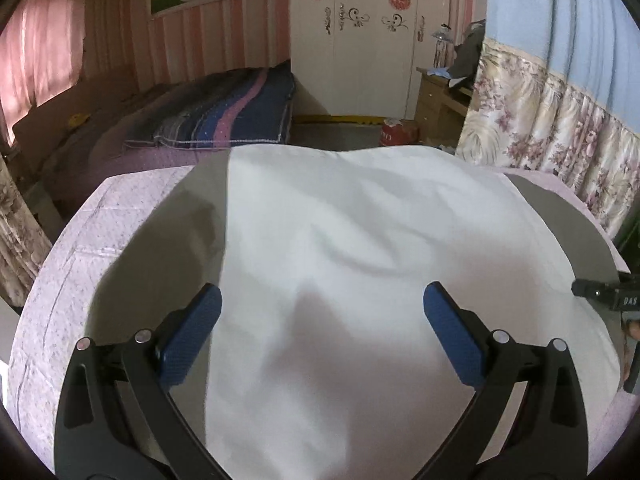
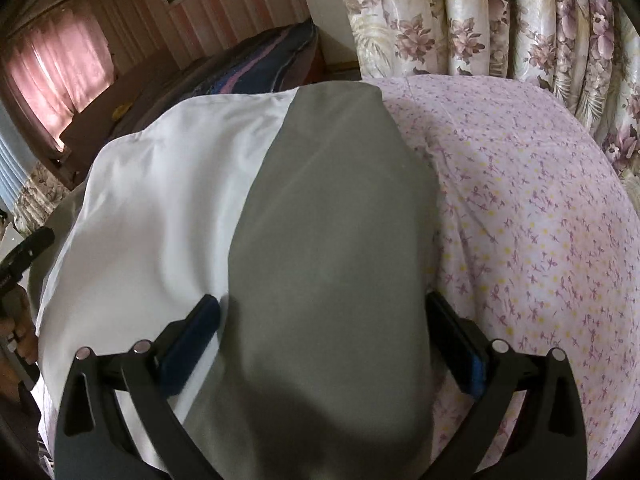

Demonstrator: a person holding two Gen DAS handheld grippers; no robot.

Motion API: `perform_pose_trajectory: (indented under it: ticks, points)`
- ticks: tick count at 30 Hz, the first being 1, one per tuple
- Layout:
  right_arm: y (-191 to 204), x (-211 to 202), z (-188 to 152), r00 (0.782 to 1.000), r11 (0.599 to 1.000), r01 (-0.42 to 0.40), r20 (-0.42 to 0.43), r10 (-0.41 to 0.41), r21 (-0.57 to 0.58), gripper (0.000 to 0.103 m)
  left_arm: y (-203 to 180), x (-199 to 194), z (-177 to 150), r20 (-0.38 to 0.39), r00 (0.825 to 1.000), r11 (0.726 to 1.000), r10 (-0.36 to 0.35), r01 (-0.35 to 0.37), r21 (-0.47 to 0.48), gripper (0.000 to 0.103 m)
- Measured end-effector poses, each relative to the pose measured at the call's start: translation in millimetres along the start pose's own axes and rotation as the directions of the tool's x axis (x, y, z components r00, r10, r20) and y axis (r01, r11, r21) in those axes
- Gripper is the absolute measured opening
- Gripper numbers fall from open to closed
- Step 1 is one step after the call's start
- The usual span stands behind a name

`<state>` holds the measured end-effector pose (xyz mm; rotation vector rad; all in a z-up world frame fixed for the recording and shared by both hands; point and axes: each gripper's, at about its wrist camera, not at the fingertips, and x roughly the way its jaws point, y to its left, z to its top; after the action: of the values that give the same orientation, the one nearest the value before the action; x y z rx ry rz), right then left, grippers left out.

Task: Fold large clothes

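White-and-grey garment (image 1: 360,248) lies spread flat over the floral bedsheet (image 2: 540,220).

A garment (image 1: 360,240) lies spread flat on a bed (image 2: 540,220), its middle panel flanked by a side panel (image 2: 332,220) on each edge. The left hand-held gripper (image 1: 322,320) hangs over the middle panel, the right hand-held gripper (image 2: 324,328) over the right side panel. Curtains (image 2: 480,12) hang behind the bed; a second bed (image 1: 208,116) and a wardrobe (image 1: 360,40) stand farther back.
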<state>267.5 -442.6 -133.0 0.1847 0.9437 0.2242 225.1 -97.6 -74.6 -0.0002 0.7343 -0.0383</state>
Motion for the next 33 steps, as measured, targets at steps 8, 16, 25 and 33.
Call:
perform_pose_trajectory:
  ticks: [8,16,25,33]
  points:
    - [11.0,0.6,-1.5,1.000,0.999,-0.006,-0.002,0.006,-0.047,0.083,-35.9,-2.1,-2.4,0.002,0.999,0.999,-0.043,0.043,0.003,0.100]
    - [12.3,-10.7,-3.4,0.998,0.998,-0.057,0.039,0.058,-0.025,0.040,-101.5,0.2,-7.1,-0.026,0.992,0.992,-0.122,0.123,0.032,0.100]
    - [51.8,-54.8,18.4,0.986,0.990,-0.118,0.107,0.126,-0.076,0.011,-118.2,50.3,-18.2,-0.190,0.980,0.994,-0.054,0.070,0.083,0.100]
    - [122.0,-92.0,44.5,0.965,0.978,-0.188,0.166,0.201,-0.094,0.011,-100.1,39.2,-21.2,-0.150,0.981,0.992,-0.121,0.125,0.016,0.100]
